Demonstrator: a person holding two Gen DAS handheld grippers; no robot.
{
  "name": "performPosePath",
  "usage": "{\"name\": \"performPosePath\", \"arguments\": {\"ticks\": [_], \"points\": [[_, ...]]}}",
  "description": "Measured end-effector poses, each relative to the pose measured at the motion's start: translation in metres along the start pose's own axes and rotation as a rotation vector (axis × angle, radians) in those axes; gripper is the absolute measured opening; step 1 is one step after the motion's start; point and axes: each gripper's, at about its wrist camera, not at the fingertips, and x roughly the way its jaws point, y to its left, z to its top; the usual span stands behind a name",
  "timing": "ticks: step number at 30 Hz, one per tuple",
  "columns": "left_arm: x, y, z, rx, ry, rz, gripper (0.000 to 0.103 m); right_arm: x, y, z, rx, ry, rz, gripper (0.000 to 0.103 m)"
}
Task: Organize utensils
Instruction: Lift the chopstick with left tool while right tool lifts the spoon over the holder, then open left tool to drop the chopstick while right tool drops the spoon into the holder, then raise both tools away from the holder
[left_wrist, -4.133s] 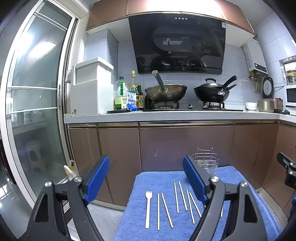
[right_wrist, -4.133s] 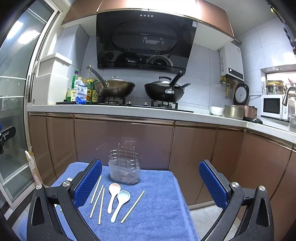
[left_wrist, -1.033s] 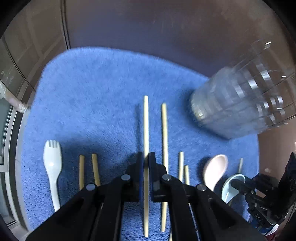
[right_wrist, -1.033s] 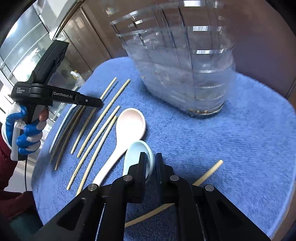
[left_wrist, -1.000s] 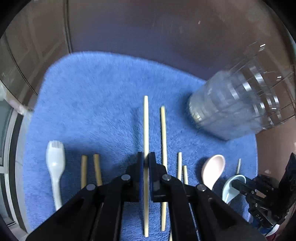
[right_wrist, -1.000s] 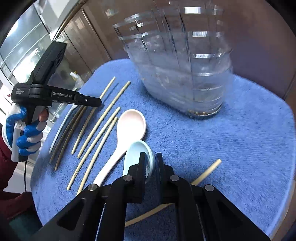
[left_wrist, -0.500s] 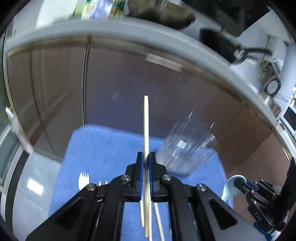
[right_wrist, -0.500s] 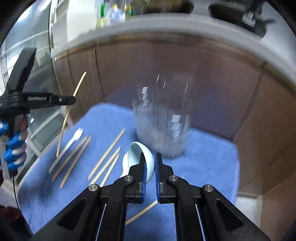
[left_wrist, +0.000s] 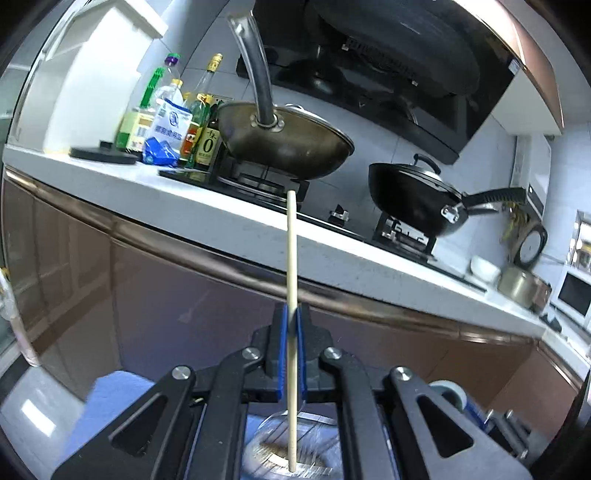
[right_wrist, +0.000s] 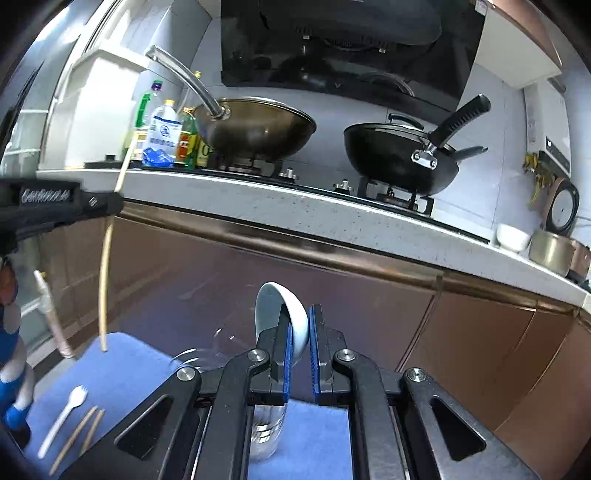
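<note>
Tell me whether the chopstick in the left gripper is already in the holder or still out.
Cannot tell for certain. The chopstick stands near upright, clamped in the left gripper, its lower tip over the clear holder's mouth; whether it has entered isn't clear.

Lit brightly and evenly from overhead, with glare along the white worktop (left_wrist: 207, 206) edge. Bent hard by fisheye at dark corners. Smeared by motion blur on the wire basket (left_wrist: 291, 454).

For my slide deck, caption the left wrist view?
Left gripper holds a pale wooden chopstick upright above the clear wire-ringed utensil holder.
</note>
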Motion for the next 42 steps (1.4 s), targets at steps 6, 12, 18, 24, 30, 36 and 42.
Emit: {"name": "performPosePath", "arguments": {"ticks": [6,12,18,24,30,36,42], "points": [[0.060,-0.004,-0.035,-0.018,0.000,0.029,0.005,0.037,-0.001,-0.028,0.000,0.012,-0.050,0.008],[0.090,0.001,-0.070,-0.012,0.004,0.059,0.005,0.061,-0.001,-0.047,-0.002,0.027,-0.068,0.008],[0.106,0.008,-0.097,-0.008,0.006,0.088,0.005,0.074,0.012,-0.069,-0.024,0.045,-0.081,0.008],[0.102,0.013,-0.111,0.010,0.007,0.073,0.006,0.077,0.022,-0.084,-0.027,0.067,-0.077,0.010],[0.082,0.019,-0.100,0.017,0.030,0.047,0.035,0.068,0.019,-0.084,0.011,0.090,-0.051,0.030],[0.049,0.025,-0.082,0.043,0.024,0.049,0.036,0.063,0.016,-0.083,0.025,0.128,-0.040,0.038],[0.012,0.027,-0.064,0.077,0.036,0.039,0.037,0.048,0.016,-0.072,0.030,0.136,-0.047,0.041]]}}
